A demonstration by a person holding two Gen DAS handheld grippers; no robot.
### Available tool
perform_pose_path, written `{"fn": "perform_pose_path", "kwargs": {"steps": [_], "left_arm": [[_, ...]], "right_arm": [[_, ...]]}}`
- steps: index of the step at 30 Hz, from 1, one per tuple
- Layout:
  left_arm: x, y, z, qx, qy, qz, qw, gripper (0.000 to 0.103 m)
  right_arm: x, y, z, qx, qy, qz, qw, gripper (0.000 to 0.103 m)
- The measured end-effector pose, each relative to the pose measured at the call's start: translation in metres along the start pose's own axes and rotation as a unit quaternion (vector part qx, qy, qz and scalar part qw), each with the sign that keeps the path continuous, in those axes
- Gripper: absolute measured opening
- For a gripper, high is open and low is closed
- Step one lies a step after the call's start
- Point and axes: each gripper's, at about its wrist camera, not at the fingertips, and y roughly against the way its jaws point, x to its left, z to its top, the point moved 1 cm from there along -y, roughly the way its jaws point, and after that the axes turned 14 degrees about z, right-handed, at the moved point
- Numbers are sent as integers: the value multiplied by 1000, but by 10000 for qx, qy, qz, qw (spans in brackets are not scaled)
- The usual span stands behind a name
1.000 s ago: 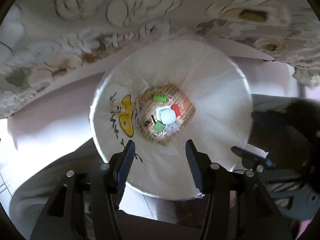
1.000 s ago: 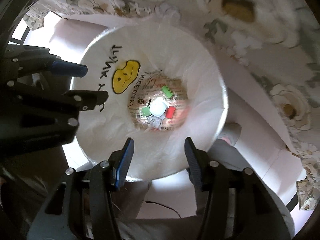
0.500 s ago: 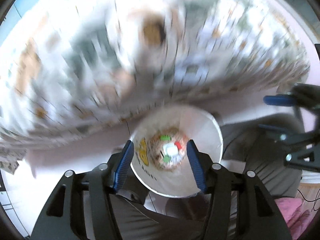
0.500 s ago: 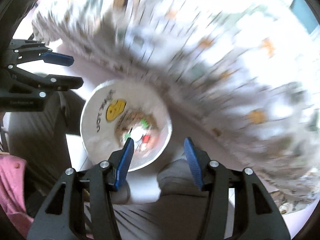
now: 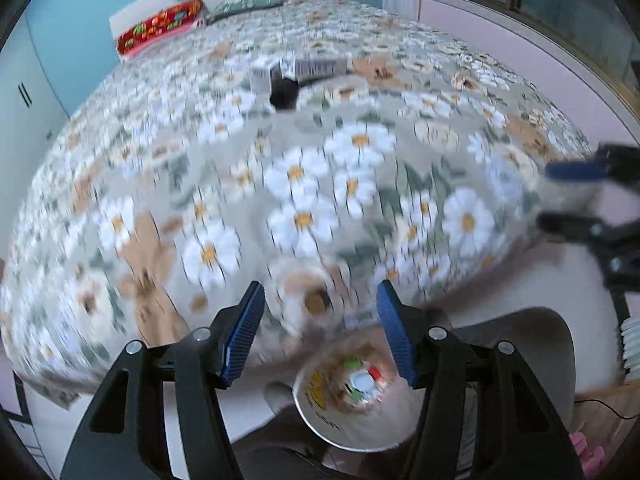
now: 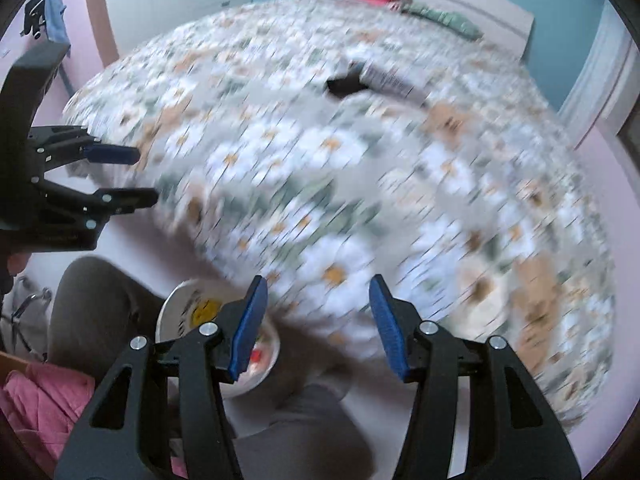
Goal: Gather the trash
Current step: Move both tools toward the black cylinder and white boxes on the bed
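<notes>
Trash left to collect: a long pale box, a small white box and a black object lie together on the far middle of the bed, well apart from both tools; blur hides what the black object is
Direction from the tools: straight ahead and far, up the bedspread toward the headboard; in the left wrist view the cluster sits a little left of the centre line, in the right wrist view the black object and long box sit about on it
Long axis: the long box runs left to right across the bed in the left view, and slants down to the right in the right view
Left hand-held gripper: spread wide, pinching nothing
Right hand-held gripper: spread wide, likewise bare
Nearer side: hard to call; both hover over the near edge of the bed, about level with each other
Bin: the white paper bucket sits low and near, below the bed edge by the person's legs, with coloured scraps already inside
Judgement: the coming move is a long forward reach, and either tool could take it
</notes>
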Motion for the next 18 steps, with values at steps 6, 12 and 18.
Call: {"fn": "perform_pose_path", "kwargs": {"steps": [6, 12, 18], "left_arm": [[17, 3, 48, -273, -282, 256, 9989, 68], [28, -3, 87, -480, -485, 425, 9968, 72], [32, -28, 122, -388, -352, 360, 9980, 72]], "right_arm": [[-37, 32, 36, -318, 118, -111, 9994, 63], [-68, 44, 66, -469, 300, -272, 9981, 67], [-97, 36, 86, -455, 242, -272, 9983, 67]]}}
